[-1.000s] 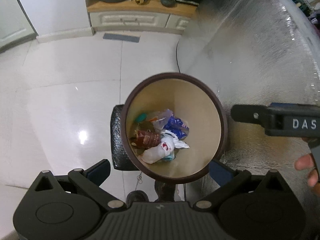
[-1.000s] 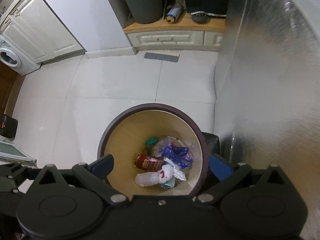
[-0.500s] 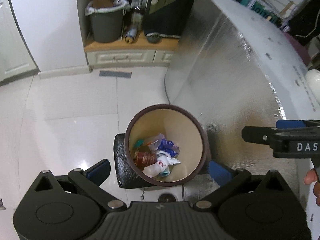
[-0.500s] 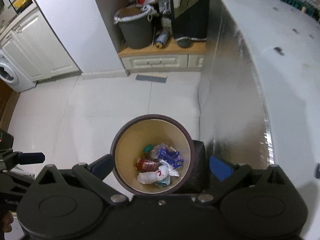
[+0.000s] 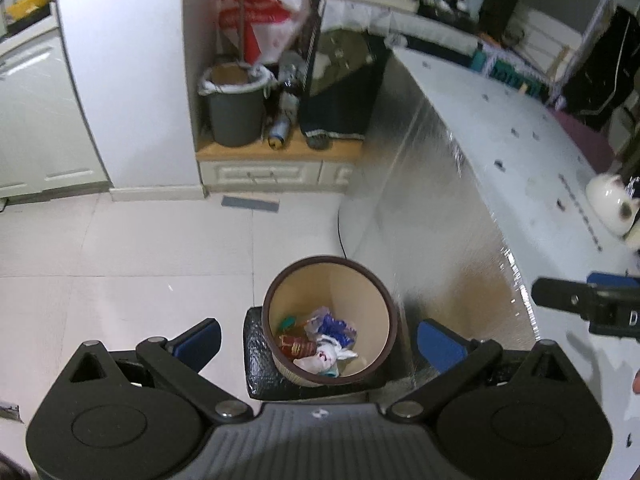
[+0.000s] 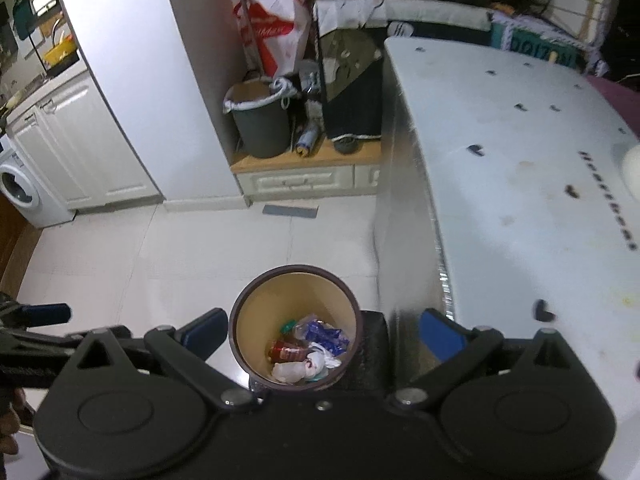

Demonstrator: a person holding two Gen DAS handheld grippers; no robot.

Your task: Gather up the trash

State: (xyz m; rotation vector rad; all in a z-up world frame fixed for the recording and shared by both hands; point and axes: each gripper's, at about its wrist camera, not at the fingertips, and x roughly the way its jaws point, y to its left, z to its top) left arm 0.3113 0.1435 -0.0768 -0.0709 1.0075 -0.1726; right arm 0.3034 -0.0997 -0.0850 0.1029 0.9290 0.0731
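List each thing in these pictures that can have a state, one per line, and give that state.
Left gripper: open, holding nothing.
Right gripper: open, holding nothing.
Brown-rimmed round waste bin with beige inside: upright, lidless, trash only at the bottom.
Red snack wrapper: lying in the bin.
Grey bucket with white liner: upright, uncovered.
White washing machine: door shut.

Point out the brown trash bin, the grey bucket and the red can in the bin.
brown trash bin (image 5: 362, 272): left wrist view, far rim.
grey bucket (image 6: 264, 128): right wrist view, outer wall.
red can (image 6: 286, 351): right wrist view, middle of its side.
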